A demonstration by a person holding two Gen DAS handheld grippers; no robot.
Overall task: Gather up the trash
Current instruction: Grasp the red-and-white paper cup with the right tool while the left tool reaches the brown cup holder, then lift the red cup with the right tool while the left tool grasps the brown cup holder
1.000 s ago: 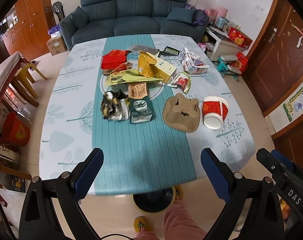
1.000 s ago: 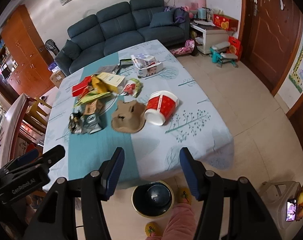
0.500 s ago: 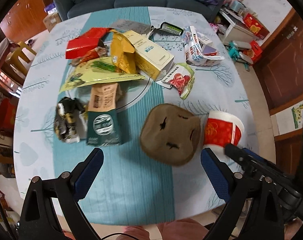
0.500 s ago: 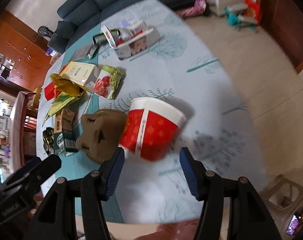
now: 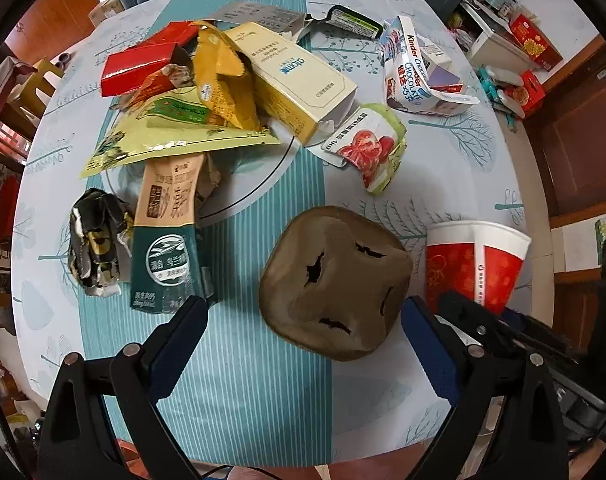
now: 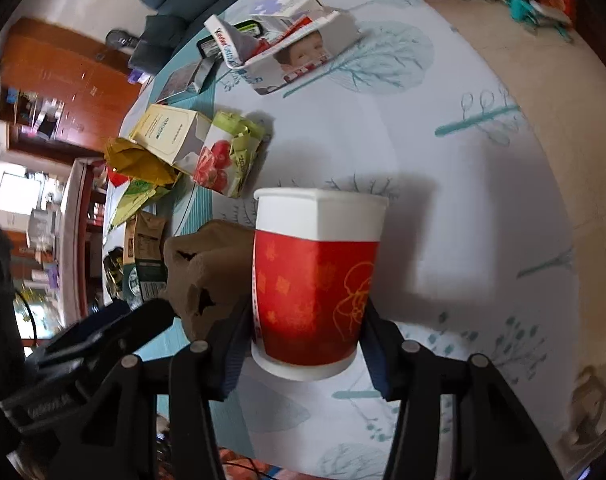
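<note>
I have brought both grippers down to the table: right gripper jaws closing around the red cup, not yet clamped; left gripper jaws apart over the brown tray.

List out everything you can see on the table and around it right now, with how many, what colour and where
paper cup: one, red and white, on its side, between the right gripper's closing jaws
cup carrier: one, brown, crumpled, beside the cup
green carton: one, flattened, left of the carrier
foil wrapper: one, dark, crumpled, left of the green carton
cream box: one, in the far pile
strawberry packet: one, green and red, beside the cream box
chocolate box: one, white, torn, far right
red box: one, far left
table: one, teal and white cloth
left gripper: open, above the carrier
right gripper: around the cup
</note>
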